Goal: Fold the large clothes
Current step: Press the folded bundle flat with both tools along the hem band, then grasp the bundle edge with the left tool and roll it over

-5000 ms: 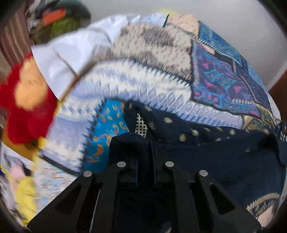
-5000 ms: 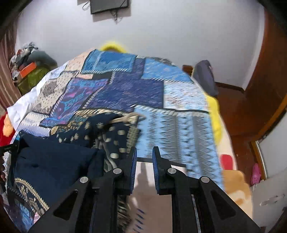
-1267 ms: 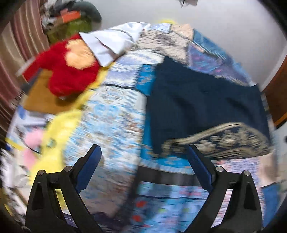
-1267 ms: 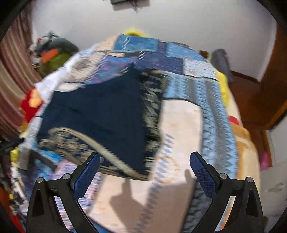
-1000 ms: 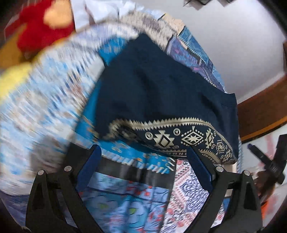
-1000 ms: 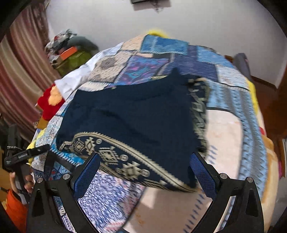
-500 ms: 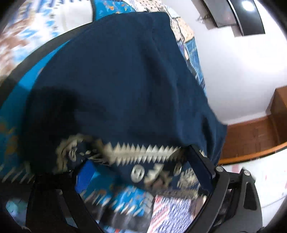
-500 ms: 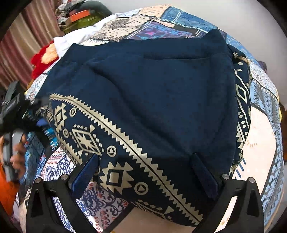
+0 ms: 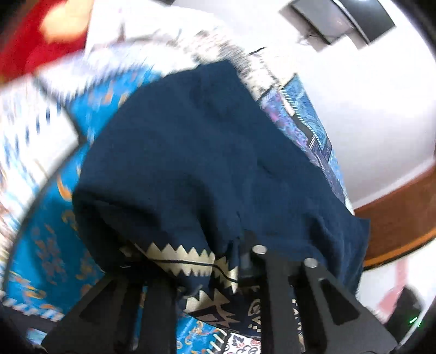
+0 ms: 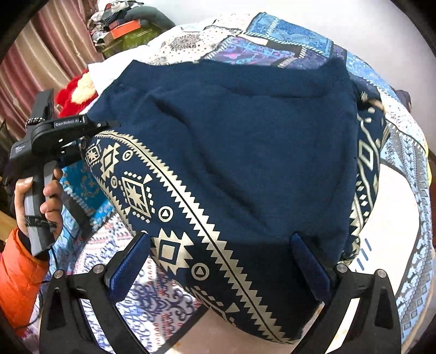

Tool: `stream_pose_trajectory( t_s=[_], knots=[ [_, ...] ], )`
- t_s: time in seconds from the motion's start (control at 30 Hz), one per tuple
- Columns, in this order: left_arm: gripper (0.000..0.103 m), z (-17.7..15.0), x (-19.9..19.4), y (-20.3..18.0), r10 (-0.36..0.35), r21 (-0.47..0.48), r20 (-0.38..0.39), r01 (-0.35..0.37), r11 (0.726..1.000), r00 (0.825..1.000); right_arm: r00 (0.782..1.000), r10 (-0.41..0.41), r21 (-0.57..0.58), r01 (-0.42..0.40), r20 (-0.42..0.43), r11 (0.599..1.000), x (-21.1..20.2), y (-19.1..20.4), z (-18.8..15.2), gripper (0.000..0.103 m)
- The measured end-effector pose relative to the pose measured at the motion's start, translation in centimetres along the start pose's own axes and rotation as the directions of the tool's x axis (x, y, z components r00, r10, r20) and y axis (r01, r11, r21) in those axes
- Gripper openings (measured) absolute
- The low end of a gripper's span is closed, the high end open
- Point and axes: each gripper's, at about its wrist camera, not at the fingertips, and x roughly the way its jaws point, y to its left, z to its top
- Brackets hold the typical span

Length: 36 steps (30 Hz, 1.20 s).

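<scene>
A large navy garment (image 10: 245, 152) with a gold patterned border lies spread on the patchwork bedspread (image 10: 403, 217). My right gripper (image 10: 218, 261) is open, its blue pads on either side of the near border. My left gripper (image 9: 190, 261) is shut on the garment's (image 9: 196, 163) near left hem, with gold-trimmed cloth bunched between its fingers. It also shows in the right wrist view (image 10: 90, 130), held by a hand at the garment's left corner.
A red plush toy (image 10: 73, 92) and a white cloth (image 10: 109, 68) lie at the bed's left side. A pile of clothes and an orange box (image 10: 125, 24) sit at the far left. A wall screen (image 9: 338, 19) hangs above a wooden frame (image 9: 395, 217).
My left gripper has closed on the garment's left hem, where half a second ago it was open. My right gripper has stayed open at the near border.
</scene>
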Motion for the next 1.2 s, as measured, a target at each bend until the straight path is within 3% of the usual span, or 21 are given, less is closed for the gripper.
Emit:
stream_pose_trajectory(
  t_s=[0.27,0.33,0.47,0.63,0.73,0.77,0.8,0.87,0.97,1.03,1.07,1.1,1.2],
  knots=[
    [0.007,-1.8,-7.1,-4.4,0.018,0.200,0.143,-0.047,0.979,0.990,0.987,-0.010,0.009,0.009,0.159,1.000,-3.9,3.5,3.4,0.102],
    [0.007,-2.5,-8.5,-3.4,0.030,0.226,0.147,-0.063,0.972,0.989,0.986,-0.006,-0.019,0.009,0.168,1.000,-3.6,5.1,4.1,0.102],
    [0.007,-6.4,-10.4,1.4,0.100,0.225,0.121,-0.126,0.966,0.988,0.993,-0.017,-0.118,0.031,0.117,0.992,-0.5,8.7,4.1,0.102],
    [0.007,-8.3,-9.4,3.0,0.196,0.296,0.149,-0.233,0.926,0.969,0.998,0.010,-0.190,-0.022,-0.062,0.982,5.7,11.1,1.9,0.103],
    [0.006,-8.4,-9.5,0.1,0.227,0.402,0.228,-0.304,0.864,0.947,0.998,-0.021,-0.231,0.008,-0.054,0.973,5.9,11.8,1.7,0.103],
    [0.006,-8.4,-9.7,-1.8,0.227,0.453,0.274,-0.334,0.826,0.934,0.997,-0.003,-0.214,-0.013,-0.072,0.977,5.6,11.3,2.1,0.102],
    [0.006,-8.2,-9.7,-2.9,0.221,0.480,0.299,-0.346,0.806,0.928,0.996,0.020,-0.192,-0.035,-0.082,0.981,5.2,10.7,2.3,0.099],
    [0.006,-8.2,-10.2,-6.5,0.185,0.554,0.356,-0.366,0.748,0.916,0.994,0.086,-0.107,-0.093,-0.069,0.990,3.2,8.5,2.5,0.096],
    [0.006,-9.1,-10.8,-12.0,0.097,0.664,0.406,-0.366,0.652,0.909,0.995,0.098,0.020,-0.099,0.032,0.995,-1.4,4.0,1.4,0.096],
    [0.006,-10.9,-10.9,-15.4,0.038,0.734,0.401,-0.346,0.584,0.915,0.994,0.050,0.102,-0.060,0.099,0.993,-4.6,0.4,0.1,0.096],
    [0.006,-12.6,-10.7,-17.6,-0.001,0.784,0.379,-0.320,0.532,0.925,0.992,0.010,0.152,-0.029,0.125,0.988,-6.3,-1.8,-0.8,0.096],
    [0.006,-13.7,-10.7,-18.7,-0.020,0.808,0.357,-0.298,0.508,0.934,0.990,-0.018,0.186,-0.008,0.138,0.982,-7.6,-3.3,-1.5,0.096],
    [0.006,-17.8,-9.1,-21.4,-0.052,0.885,0.197,-0.155,0.440,0.979,0.983,-0.094,0.283,0.047,0.156,0.958,-11.5,-8.0,-3.9,0.096]
  ],
)
